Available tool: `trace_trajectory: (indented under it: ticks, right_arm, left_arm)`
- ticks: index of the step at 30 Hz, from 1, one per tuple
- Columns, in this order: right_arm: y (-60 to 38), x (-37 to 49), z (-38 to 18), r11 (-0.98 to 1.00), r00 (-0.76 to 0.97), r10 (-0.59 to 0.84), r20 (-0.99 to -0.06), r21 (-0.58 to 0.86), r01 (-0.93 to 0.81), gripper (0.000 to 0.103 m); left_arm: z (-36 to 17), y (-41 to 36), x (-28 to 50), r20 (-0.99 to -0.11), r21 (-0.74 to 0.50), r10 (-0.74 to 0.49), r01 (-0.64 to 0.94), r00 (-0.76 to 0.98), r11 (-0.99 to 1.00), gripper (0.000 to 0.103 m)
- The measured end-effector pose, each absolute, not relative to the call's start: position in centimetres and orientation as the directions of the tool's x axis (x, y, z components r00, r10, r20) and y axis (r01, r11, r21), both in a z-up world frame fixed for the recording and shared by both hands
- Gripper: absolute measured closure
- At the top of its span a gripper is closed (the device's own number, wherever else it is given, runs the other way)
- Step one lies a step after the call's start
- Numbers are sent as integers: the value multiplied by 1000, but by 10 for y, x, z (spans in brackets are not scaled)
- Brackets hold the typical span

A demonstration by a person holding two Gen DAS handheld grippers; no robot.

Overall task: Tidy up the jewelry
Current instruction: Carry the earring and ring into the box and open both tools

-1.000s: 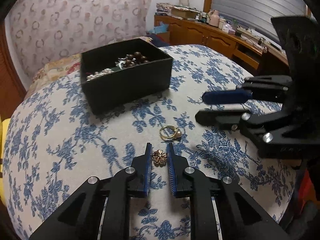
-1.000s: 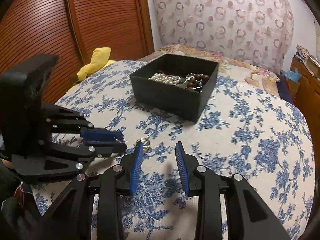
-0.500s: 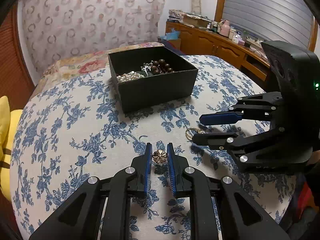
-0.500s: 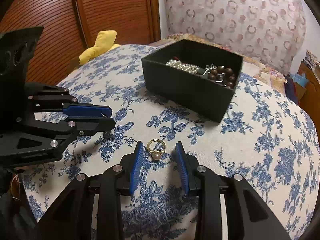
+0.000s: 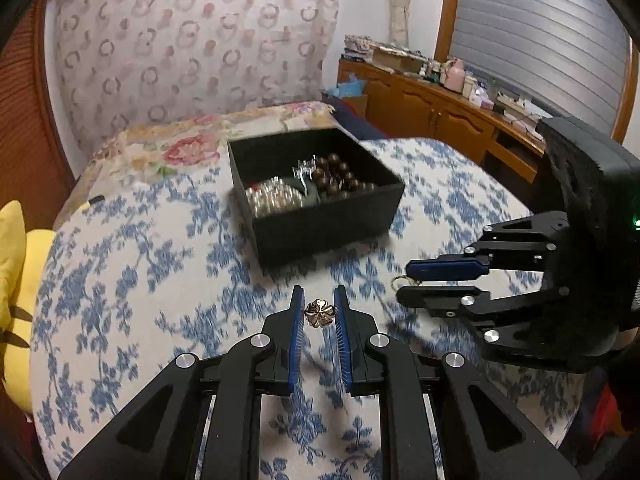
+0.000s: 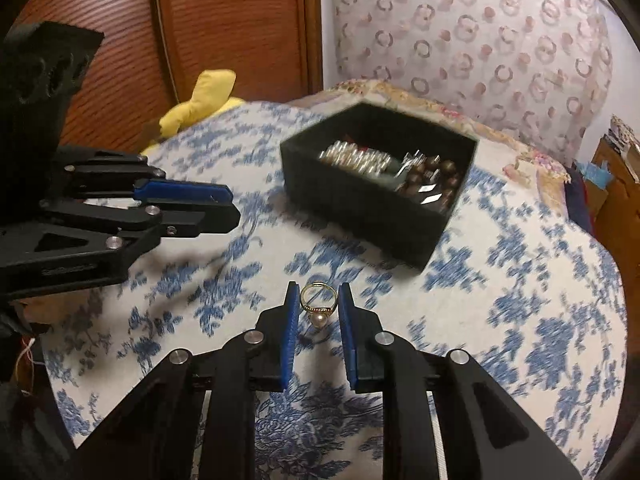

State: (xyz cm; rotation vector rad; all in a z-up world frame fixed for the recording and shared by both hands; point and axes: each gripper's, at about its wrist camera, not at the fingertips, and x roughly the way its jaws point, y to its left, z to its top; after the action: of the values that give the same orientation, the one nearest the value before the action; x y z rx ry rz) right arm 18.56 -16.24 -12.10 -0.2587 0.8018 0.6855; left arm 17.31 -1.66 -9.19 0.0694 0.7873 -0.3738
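The left gripper (image 5: 318, 312) was closed on a small rose-gold flower-shaped brooch (image 5: 319, 313), pinched near the tips of its blue ribbed pads, probably because so flat a piece offers only its edges to grip. The brooch appeared to hang clear of the blue-flowered white cloth (image 5: 120, 280) beneath it, so it looked lifted and ready to carry.

The right gripper (image 6: 319, 308) had just been closing its jaws, and a thin gold ring with a pearl-like bead (image 6: 319, 305) stood between them. The pads sat against the band's two sides, so the ring seemed caught, bead hanging toward the gripper's body; whether it was off the cloth could not be told.

Ahead of both grippers, a little beyond their tips, stood the open square black box (image 5: 320, 232), which already held a strand of pale pearls (image 5: 272, 200) and dark brown wooden beads (image 5: 340, 172). That is presumably where both small pieces belong, which explains why each gripper faced it.

Both tools pointed forward and steeply downward at the cloth. In the left wrist view the right gripper lay to the right of the left one's tips, turned so its fingers were stacked one above the other; the two tools were near but apart.
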Motion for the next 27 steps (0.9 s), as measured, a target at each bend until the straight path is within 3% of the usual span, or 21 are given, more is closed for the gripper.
trace_trajectory:
  ticks: [14, 27]
  right_arm:
    - [-178, 227, -65, 797, 605, 459, -651, 1, -604, 81]
    - [-172, 283, -81, 801, 564, 487, -667, 84, -593, 81]
  left_arm:
    - [-61, -19, 212, -656, -77, -283, 311, 700, 947, 89]
    - [-64, -27, 269, -672, -74, -277, 311, 687, 948, 89]
